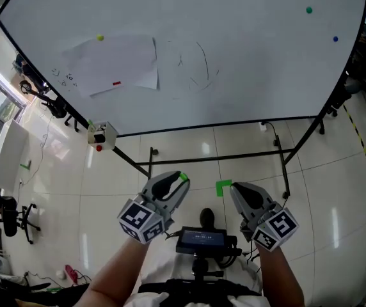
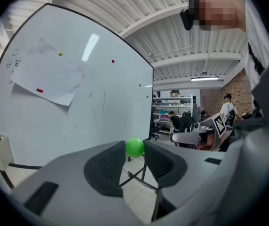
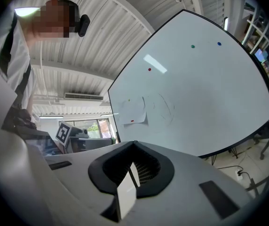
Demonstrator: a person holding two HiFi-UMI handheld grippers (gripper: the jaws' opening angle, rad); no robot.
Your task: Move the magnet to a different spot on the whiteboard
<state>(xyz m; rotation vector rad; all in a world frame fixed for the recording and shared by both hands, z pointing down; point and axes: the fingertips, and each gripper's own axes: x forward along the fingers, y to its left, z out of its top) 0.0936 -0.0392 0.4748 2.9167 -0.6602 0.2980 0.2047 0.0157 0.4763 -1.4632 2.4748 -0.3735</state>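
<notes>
Grip status: left gripper [image 1: 178, 184] pinches green magnet [image 2: 134, 147] at jaw tips, clear of whiteboard [image 1: 253, 62], presumably for carrying to new spot; right gripper [image 3: 133, 167] clenched empty, just idling alongside.

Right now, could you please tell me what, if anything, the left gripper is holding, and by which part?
A small round green magnet, pinched by its two opposite sides between the very tips of the left gripper.

Paper sheet [image 1: 109, 66] (red mark on it); green tape [image 1: 221, 185] on tiled floor [image 1: 336, 190]; 1 black chair [image 1: 9, 217].
</notes>
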